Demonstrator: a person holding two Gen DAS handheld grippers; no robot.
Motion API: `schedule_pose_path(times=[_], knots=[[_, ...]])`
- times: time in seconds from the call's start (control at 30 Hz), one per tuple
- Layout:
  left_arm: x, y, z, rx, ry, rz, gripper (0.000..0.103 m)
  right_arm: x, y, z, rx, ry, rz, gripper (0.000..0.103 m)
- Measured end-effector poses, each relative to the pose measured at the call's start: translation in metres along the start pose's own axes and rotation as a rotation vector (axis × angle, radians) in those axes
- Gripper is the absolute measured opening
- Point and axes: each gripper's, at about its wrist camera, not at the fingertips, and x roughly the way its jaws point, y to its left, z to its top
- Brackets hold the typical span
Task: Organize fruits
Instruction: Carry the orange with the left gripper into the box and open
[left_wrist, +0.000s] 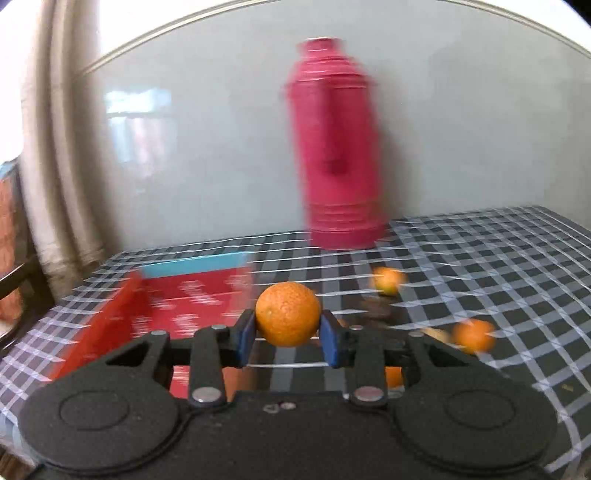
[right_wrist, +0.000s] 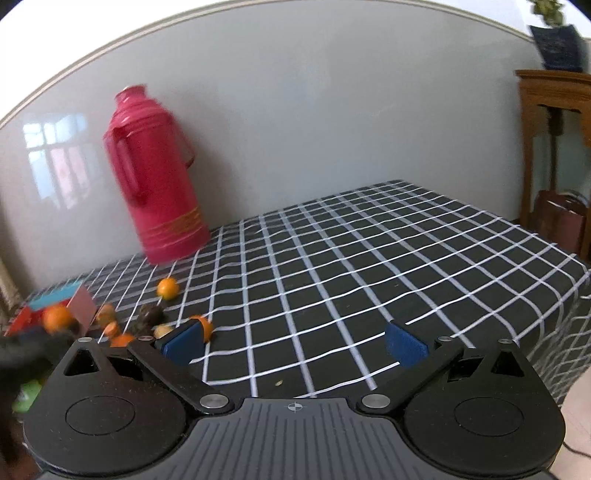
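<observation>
Checkered black-and-white tablecloth (right_wrist: 332, 277) covers the whole table, pale glossy wall behind it, and a tall pink thermos (left_wrist: 334, 147) stands at the back near the wall. Left gripper (left_wrist: 288, 338) has its blue pads clamped on an orange (left_wrist: 288, 314), one pad on each side, fruit sitting clear of the cloth. At about 9 o'clock from that orange there's a red box (left_wrist: 177, 310) with a light blue edge, open side up. Two more small oranges are loose on the cloth, one (left_wrist: 387, 280) at roughly 2 o'clock from the held one, another (left_wrist: 474, 335) near 3 o'clock, both blurry. Right gripper (right_wrist: 295, 345) is over bare cloth with its fingers spread wide, nothing between them. From the right wrist view, a messy little pile of fruit bits (right_wrist: 147, 321) sits at 10 o'clock off its left pad, can't tell what the dark ones are.
</observation>
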Motion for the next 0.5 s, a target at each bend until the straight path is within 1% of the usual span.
schedule_pose_path(times=[0.03,0.13,0.23,0.3,0.33,0.37,0.4,0.43,0.47,0.5], knots=[[0.006,0.015,0.003,-0.024,0.022,0.038,0.028,0.002,0.004,-0.001,-0.018,0.006,0.013,0.103],[0.028,0.050,0.003,-0.082,0.116,0.106,0.028,0.008,0.020,-0.005,-0.080,0.019,0.052,0.103],[0.049,0.083,-0.004,-0.151,0.237,0.132,0.028,0.015,0.038,-0.006,-0.122,0.030,0.104,0.103],[0.062,0.101,-0.008,-0.193,0.314,0.142,0.031,0.022,0.052,-0.005,-0.151,0.042,0.149,0.103],[0.064,0.106,-0.009,-0.192,0.323,0.168,0.032,0.026,0.059,-0.005,-0.167,0.042,0.167,0.103],[0.062,0.111,-0.010,-0.196,0.322,0.184,0.038,0.031,0.069,-0.004,-0.191,0.043,0.185,0.103],[0.060,0.117,-0.012,-0.210,0.328,0.186,0.046,0.036,0.079,-0.004,-0.215,0.047,0.195,0.103],[0.060,0.122,-0.012,-0.224,0.332,0.186,0.049,0.043,0.090,-0.004,-0.248,0.051,0.211,0.103],[0.060,0.124,-0.011,-0.225,0.333,0.197,0.059,0.050,0.101,-0.005,-0.279,0.058,0.228,0.103],[0.059,0.125,-0.010,-0.226,0.333,0.200,0.059,0.058,0.110,-0.006,-0.302,0.068,0.238,0.103]])
